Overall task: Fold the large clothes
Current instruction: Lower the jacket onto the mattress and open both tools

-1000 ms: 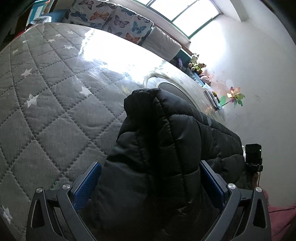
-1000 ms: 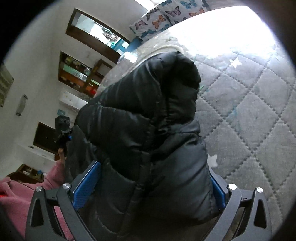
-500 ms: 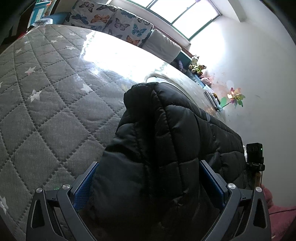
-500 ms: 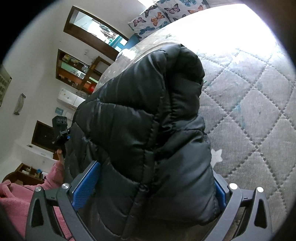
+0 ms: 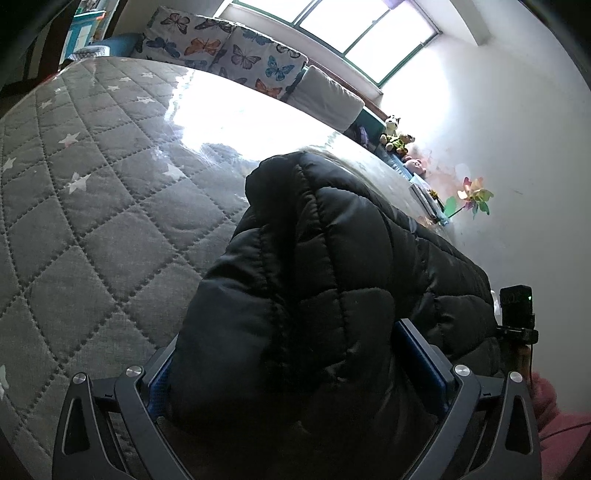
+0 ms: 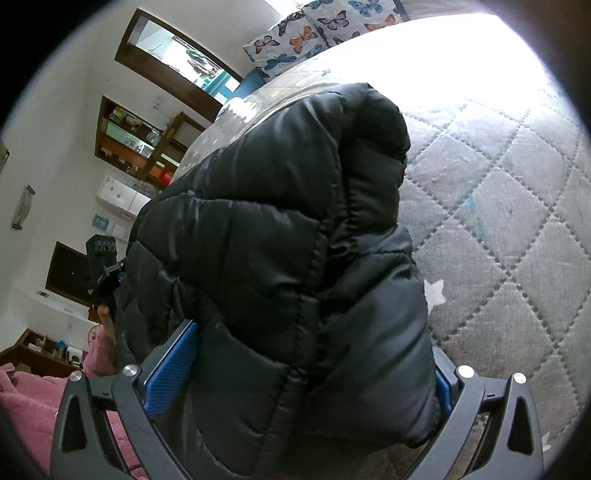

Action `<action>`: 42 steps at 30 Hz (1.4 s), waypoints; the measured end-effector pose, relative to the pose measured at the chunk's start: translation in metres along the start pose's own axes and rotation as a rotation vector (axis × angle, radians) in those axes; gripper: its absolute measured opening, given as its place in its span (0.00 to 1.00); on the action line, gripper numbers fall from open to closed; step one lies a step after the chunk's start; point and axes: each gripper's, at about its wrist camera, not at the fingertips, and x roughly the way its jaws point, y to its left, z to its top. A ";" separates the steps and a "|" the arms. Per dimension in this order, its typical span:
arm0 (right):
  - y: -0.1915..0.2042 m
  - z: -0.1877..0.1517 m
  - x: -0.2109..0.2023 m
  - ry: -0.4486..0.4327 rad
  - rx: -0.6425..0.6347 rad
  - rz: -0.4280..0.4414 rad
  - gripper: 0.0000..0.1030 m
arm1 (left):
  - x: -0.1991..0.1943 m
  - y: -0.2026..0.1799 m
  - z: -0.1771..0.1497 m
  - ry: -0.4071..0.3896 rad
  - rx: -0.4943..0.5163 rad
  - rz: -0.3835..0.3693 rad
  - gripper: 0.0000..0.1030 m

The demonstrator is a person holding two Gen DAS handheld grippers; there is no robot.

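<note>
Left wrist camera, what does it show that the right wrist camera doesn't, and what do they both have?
Only the left wrist view shows the bright window, small stuffed toys and a colourful paper pinwheel by the white wall. Only the right wrist view shows dark wooden wall shelves and a white wall-mounted air conditioner. Both show the black quilted puffer jacket clamped in a hand-held gripper, left and right, over the grey star-print quilted mattress, plus butterfly-print cushions.
</note>
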 end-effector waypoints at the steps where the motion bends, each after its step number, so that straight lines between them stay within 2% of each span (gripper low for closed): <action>1: 0.001 0.000 0.002 -0.002 0.002 -0.005 1.00 | -0.002 0.002 -0.002 -0.006 0.001 0.002 1.00; 13: 0.023 -0.006 0.006 -0.044 0.019 -0.116 1.00 | -0.013 -0.002 -0.017 -0.056 0.039 0.049 1.00; 22: 0.018 -0.008 0.010 -0.077 0.037 -0.103 1.00 | -0.015 -0.006 -0.023 -0.065 0.038 0.060 1.00; 31: 0.011 -0.012 0.003 -0.103 0.021 -0.072 1.00 | -0.008 0.004 -0.014 -0.009 -0.010 0.019 1.00; 34: 0.010 -0.019 0.001 -0.145 0.015 -0.080 1.00 | -0.012 0.001 -0.019 -0.061 -0.042 0.036 1.00; 40: 0.017 -0.024 -0.003 -0.197 -0.004 -0.087 1.00 | -0.027 -0.024 -0.030 -0.143 -0.021 0.123 0.81; 42: 0.021 -0.025 -0.009 -0.211 -0.023 -0.084 0.97 | -0.028 -0.030 -0.030 -0.151 -0.008 0.138 0.80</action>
